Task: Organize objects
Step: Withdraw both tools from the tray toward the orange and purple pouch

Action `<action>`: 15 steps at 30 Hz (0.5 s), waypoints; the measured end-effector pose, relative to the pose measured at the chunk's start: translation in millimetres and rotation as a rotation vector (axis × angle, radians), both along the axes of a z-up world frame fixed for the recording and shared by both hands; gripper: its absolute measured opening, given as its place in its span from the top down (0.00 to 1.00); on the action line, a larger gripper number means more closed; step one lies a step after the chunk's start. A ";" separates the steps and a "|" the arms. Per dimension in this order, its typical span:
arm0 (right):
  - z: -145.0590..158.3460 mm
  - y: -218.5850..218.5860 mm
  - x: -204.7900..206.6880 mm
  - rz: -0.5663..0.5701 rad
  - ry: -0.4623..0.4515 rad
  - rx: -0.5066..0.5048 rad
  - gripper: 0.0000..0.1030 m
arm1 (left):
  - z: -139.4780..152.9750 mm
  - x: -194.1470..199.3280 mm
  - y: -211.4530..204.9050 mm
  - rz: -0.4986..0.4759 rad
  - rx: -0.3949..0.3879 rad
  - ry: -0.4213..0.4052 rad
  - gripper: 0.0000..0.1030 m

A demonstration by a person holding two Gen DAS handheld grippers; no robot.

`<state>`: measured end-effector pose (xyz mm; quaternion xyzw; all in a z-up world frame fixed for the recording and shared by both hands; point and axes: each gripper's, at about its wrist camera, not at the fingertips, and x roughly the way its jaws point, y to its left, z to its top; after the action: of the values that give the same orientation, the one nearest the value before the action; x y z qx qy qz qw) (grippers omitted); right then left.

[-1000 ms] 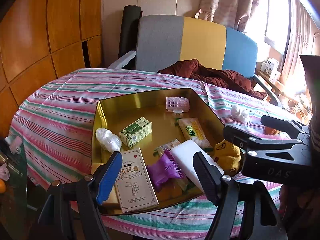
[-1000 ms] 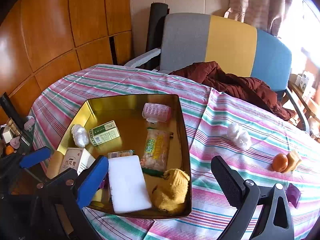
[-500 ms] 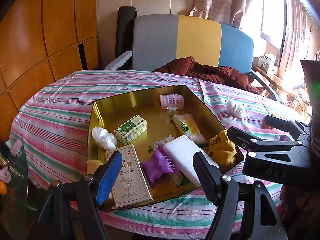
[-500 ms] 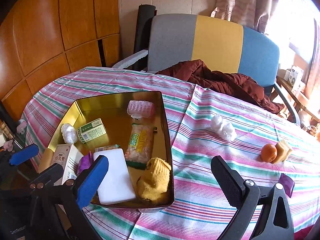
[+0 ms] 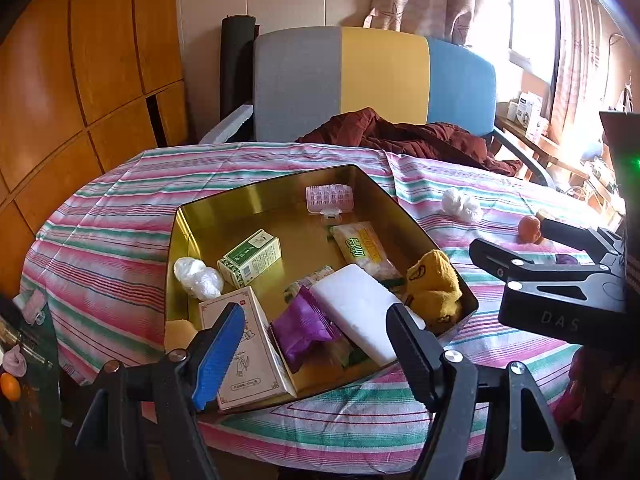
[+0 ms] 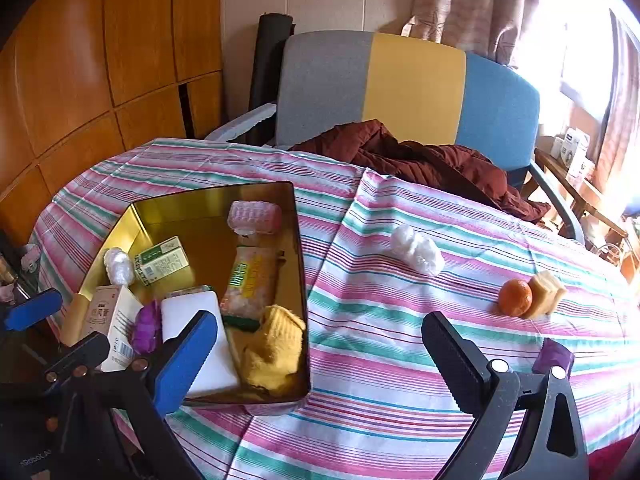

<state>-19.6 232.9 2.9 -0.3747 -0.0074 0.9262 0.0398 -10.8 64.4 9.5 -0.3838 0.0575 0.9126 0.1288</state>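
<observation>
A gold tin tray on the striped tablecloth holds a green box, a beige box, a white block, a purple packet, a yellow sock, a snack bag and a pink blister pack. Out on the cloth lie a white plastic wad, an orange, a tan sponge and a purple item. My left gripper hangs open over the tray's near end, empty. My right gripper is open above the cloth, right of the tray.
A grey, yellow and blue chair stands behind the table with a dark red garment spilling onto the cloth. Wood panelling fills the left. A cluttered shelf sits by the bright window at right.
Both views have pulled back and shifted right, so the tray sits further left in the right wrist view and more cloth shows. Both grippers stay open. Nothing on the table has moved.
</observation>
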 end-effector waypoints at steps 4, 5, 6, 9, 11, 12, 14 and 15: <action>-0.7 9.9 4.4 -0.025 0.001 0.009 0.00 | -0.2 2.8 5.1 -0.019 -0.003 -0.002 0.28; -1.1 12.5 5.4 -0.033 0.000 0.013 0.00 | 0.1 3.7 5.8 -0.022 0.000 -0.002 0.28; -1.7 15.6 6.2 -0.042 -0.003 0.016 0.00 | 0.7 4.3 5.6 -0.026 0.006 -0.002 0.28; -4.5 25.2 9.2 -0.076 -0.012 0.020 0.00 | 2.0 5.1 5.8 -0.037 0.025 -0.002 0.28; -7.4 32.3 11.2 -0.095 -0.022 0.025 0.00 | 1.9 5.5 5.7 -0.047 0.042 -0.005 0.28; -8.5 36.3 11.9 -0.107 -0.028 0.027 0.00 | 1.8 5.5 5.9 -0.050 0.048 -0.007 0.28; -11.3 45.8 14.5 -0.132 -0.039 0.025 0.00 | 1.0 4.4 6.7 -0.062 0.063 -0.020 0.28; -13.4 51.2 15.9 -0.142 -0.045 0.024 0.00 | 0.7 4.3 7.4 -0.067 0.069 -0.025 0.28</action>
<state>-3.7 284.0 -10.5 -0.3946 0.0072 0.9122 0.1098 -6.5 71.8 10.2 -0.3885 0.0373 0.9042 0.1733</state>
